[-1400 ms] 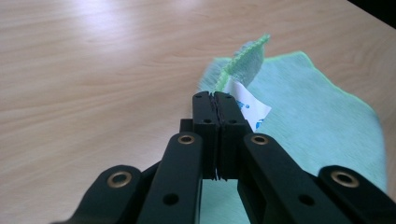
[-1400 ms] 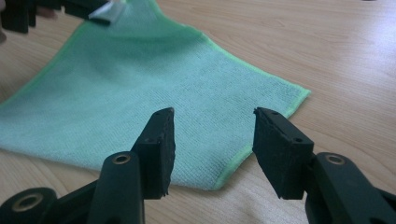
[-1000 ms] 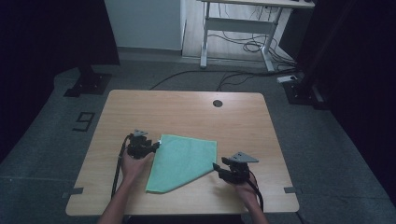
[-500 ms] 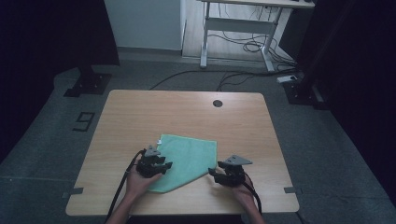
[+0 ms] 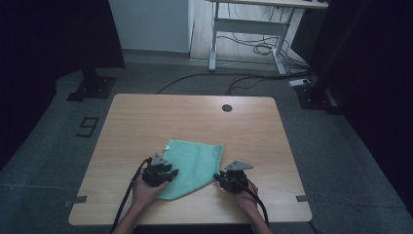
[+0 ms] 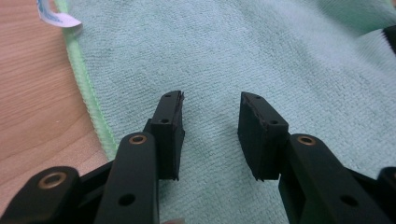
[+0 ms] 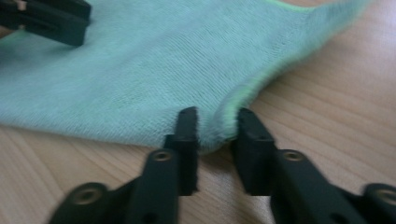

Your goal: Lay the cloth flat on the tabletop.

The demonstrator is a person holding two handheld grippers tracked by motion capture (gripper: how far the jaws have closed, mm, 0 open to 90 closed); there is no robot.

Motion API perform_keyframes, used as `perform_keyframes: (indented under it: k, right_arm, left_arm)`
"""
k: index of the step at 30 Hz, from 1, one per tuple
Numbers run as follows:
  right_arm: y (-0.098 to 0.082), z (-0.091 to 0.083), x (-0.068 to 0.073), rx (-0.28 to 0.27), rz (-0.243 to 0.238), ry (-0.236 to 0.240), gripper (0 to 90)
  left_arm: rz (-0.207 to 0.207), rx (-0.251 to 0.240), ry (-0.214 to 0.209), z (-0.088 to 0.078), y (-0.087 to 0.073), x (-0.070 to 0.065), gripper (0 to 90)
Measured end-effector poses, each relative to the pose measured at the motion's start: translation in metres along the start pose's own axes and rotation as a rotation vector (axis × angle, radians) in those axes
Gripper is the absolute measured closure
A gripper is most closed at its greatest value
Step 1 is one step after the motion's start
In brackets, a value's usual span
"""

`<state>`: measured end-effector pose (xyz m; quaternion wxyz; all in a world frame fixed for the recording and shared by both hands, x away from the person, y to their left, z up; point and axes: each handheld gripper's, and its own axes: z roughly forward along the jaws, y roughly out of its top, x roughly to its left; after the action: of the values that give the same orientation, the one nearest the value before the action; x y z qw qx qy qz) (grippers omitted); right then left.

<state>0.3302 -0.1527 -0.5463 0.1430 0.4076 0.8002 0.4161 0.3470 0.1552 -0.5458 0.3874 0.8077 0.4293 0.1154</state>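
A soft, light terry cloth [image 5: 192, 165] is spread on the counter [image 5: 146, 117] – limp, likely to drape and bunch when lifted. Its near corner is being closed on by the right gripper [image 7: 215, 128], cloth between the jaws, pinch unconfirmed. The left gripper [image 6: 210, 130] is held released over the left edge – a hem is best pinched.

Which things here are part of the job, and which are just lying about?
In the job:
- green cloth, flat on the table
- left gripper, jaws apart over the cloth
- right gripper, jaws just been closing, cloth edge between them

Just around:
- white tag on the cloth's hem
- round hole in the tabletop
- desk frame and floor cables behind
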Motion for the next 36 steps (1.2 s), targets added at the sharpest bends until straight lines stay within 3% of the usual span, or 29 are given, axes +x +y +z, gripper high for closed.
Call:
perform_keyframes:
  k: [6,10,13,14,16,20,23,24,26,29,32,36]
  right_arm:
    - [0.023,-0.018,0.004,-0.056,0.015,0.061,82.4]
    - [0.053,-0.011,0.008,-0.063,0.009,0.058,82.3]
    - [0.080,0.010,0.010,-0.043,0.020,0.065,81.9]
    - [0.080,0.010,0.010,-0.043,0.020,0.065,81.9]
    - [0.099,0.041,0.015,0.013,0.000,0.048,81.2]
    - [0.108,0.081,0.022,0.084,-0.020,0.045,77.6]
    - [0.104,0.107,0.023,0.130,-0.030,0.049,65.1]
    - [0.104,0.107,0.023,0.130,-0.030,0.049,65.1]
    - [0.098,0.104,0.021,0.089,-0.010,0.053,55.7]
    - [0.095,0.081,0.018,0.029,0.002,0.045,52.4]
    - [0.090,0.055,0.013,-0.020,0.015,0.066,50.8]
    - [0.079,0.034,0.008,-0.032,0.012,0.073,50.5]
  left_arm:
    - [-0.013,0.005,-0.017,0.000,0.001,0.002,59.3]
    - [-0.023,0.015,-0.039,0.000,0.003,0.005,59.6]
    - [-0.019,0.009,-0.028,-0.001,0.002,0.006,63.3]
    - [-0.019,0.009,-0.028,-0.001,0.002,0.006,63.0]
    - [-0.023,0.014,-0.021,-0.003,0.002,0.009,61.7]
    - [-0.054,0.011,0.023,-0.009,0.001,0.017,58.7]
    - [-0.081,0.001,0.023,-0.012,-0.002,0.024,59.6]
    - [-0.081,0.001,0.023,-0.012,-0.002,0.024,59.7]
    - [-0.078,-0.004,0.024,-0.011,-0.003,0.024,59.5]
    - [-0.064,-0.010,0.044,-0.010,-0.004,0.021,59.4]
    - [-0.057,-0.009,0.052,-0.009,-0.004,0.019,59.5]
    - [-0.043,-0.012,0.079,-0.008,-0.004,0.016,59.5]
